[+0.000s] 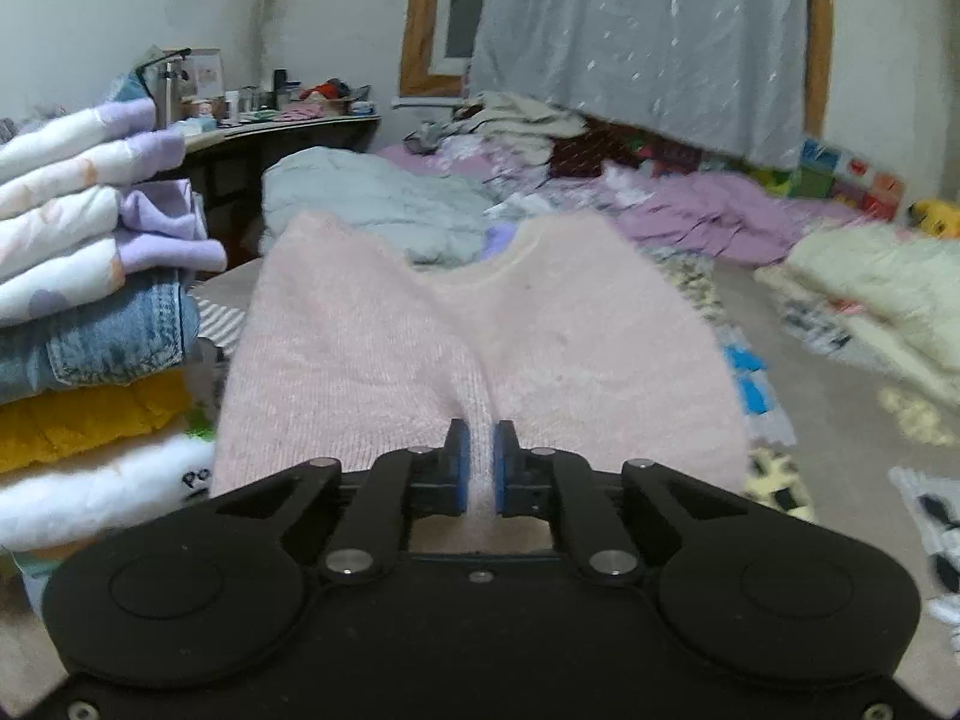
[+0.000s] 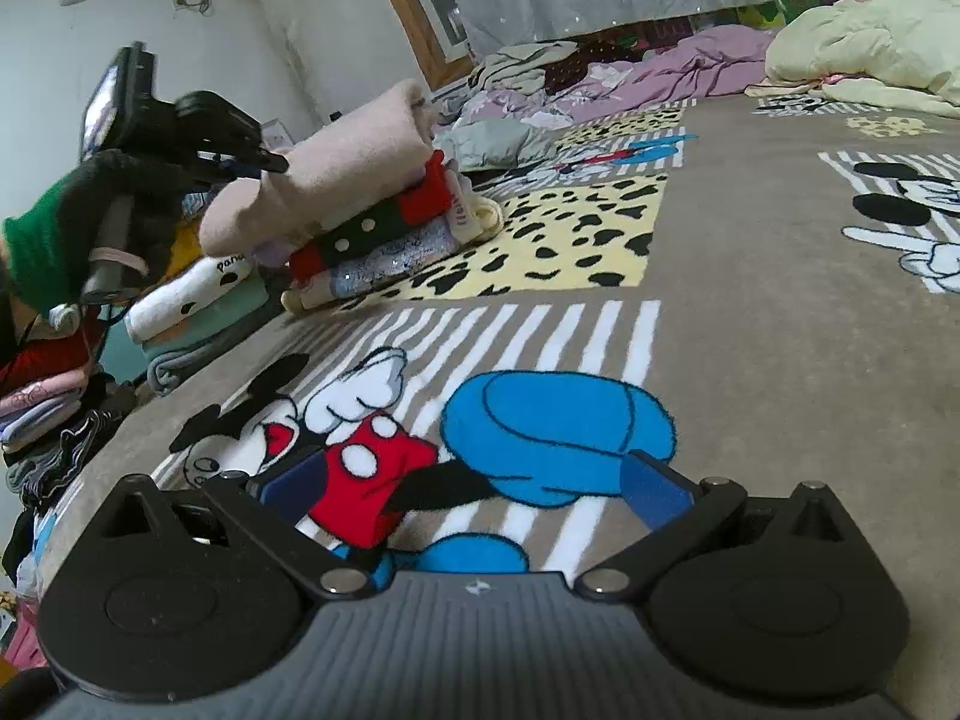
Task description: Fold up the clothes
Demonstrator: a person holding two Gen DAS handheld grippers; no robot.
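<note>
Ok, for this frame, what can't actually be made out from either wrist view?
- Left wrist view: the pink sweater clamped in the left claw blocks whatever lies under it; whether it rests on a pile cannot be told.
- Left wrist view: the desk clutter is too small and blurred to identify.
- Right wrist view: the folded stack under the sweater shows edges only.
- Right wrist view: the right claw, open, hides the blanket beneath its body.

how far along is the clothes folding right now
Done: folded garments sit in a tall stack and a smaller stack on the cartoon-print blanket. In hand: the left tool is clamped on a folded fuzzy pink sweater, over the smaller stack; the right tool is open, empty. Left: loose clothes by the curtain.
</note>
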